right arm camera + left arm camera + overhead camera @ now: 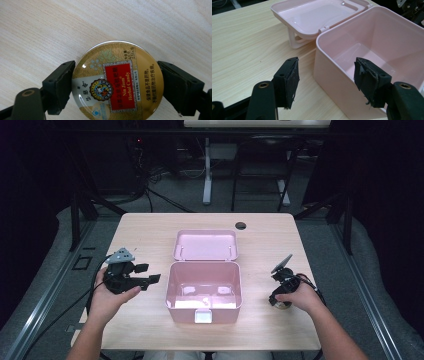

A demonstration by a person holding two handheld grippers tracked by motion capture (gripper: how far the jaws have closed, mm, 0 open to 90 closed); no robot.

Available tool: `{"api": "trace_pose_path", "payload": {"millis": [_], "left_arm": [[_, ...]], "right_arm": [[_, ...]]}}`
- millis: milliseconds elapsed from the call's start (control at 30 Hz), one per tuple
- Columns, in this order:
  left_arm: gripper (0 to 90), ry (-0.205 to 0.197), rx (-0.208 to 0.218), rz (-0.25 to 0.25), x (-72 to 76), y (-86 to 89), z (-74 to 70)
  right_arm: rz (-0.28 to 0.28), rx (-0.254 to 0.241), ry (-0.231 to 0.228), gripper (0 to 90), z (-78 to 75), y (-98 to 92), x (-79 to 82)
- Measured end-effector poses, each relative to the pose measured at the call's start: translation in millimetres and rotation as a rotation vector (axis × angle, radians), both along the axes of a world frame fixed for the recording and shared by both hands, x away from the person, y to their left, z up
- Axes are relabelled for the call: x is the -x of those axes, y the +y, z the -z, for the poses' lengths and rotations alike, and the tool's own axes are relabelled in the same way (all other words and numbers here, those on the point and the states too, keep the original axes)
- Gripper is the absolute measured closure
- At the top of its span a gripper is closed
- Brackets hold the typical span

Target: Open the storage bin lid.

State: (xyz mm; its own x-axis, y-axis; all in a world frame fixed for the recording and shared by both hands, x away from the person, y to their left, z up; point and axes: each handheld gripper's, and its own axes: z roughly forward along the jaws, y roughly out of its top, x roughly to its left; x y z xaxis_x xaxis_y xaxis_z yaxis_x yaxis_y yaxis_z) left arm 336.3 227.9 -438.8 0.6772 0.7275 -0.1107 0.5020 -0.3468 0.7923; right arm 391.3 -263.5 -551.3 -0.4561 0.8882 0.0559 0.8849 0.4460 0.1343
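**Round candy tin between the right gripper's jaws, open pink box at nine o'clock of it.**

The candy tin lies flat on the table, lid up, under the right gripper, near the table's right edge in the high view. Being round, it has no long axis; its printed label runs from about seven to one o'clock in the right gripper view. The jaws flank it at nine and three o'clock, both pads at its rim; whether they already press cannot be told. The pink box stands mid-table, lid thrown back at twelve o'clock, long axis across the table. The left gripper waits at the box's nine o'clock, jaws wide and empty, astride its near corner without touching. The right hand is judged nearer the tin.
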Motion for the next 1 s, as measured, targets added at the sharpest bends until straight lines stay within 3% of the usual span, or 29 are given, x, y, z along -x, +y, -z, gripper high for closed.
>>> {"api": "trace_pose_path", "payload": {"millis": [400, 1000], "left_arm": [[36.5, 0.001, 0.011, -0.002, -0.3, 1.3, 0.3], [36.6, 0.007, 0.006, -0.002, -1.1, 1.3, 1.4]], "right_arm": [[-0.024, 0.076, 0.008, 18.5, 1.3, 8.6, -2.1], [-0.023, 0.071, 0.018, 17.3, 1.2, 8.6, -2.0]]}}
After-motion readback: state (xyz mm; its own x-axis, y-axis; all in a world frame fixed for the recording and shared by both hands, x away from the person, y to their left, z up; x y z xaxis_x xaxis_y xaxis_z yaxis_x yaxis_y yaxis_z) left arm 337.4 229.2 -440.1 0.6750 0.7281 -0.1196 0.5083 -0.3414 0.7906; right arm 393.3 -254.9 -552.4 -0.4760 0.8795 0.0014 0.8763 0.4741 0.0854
